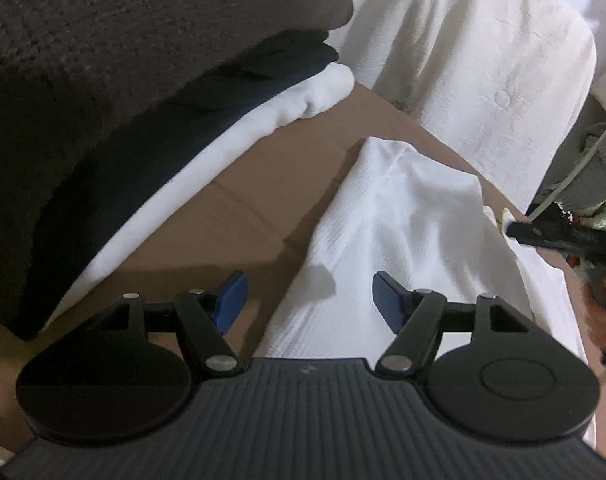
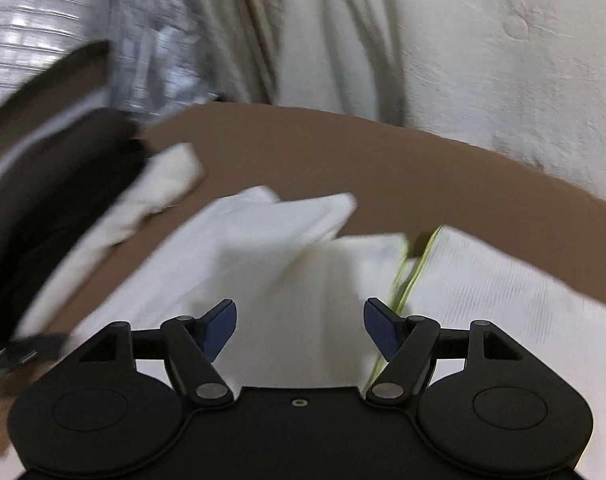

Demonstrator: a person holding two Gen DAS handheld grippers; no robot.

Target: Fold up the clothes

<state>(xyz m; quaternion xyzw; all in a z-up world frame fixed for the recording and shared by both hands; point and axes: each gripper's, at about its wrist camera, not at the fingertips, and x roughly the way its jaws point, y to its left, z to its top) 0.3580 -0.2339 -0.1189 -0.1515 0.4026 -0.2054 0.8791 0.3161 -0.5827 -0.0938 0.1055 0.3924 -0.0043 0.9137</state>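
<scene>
We hold both grippers, left [image 1: 309,300] and right [image 2: 299,326], spread empty over the partly folded white ribbed garment [image 1: 415,216] ahead, so we judge another fold needs an edge pinched.

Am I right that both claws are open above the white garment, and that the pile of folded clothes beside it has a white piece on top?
Not quite. The left claw and right claw are both open above the white garment, but the pile has a dark knitted piece on top; the white piece lies at the bottom. The left wrist view shows this.

White textured garment [image 1: 403,220] lies partly folded on brown surface [image 1: 239,208].
</scene>
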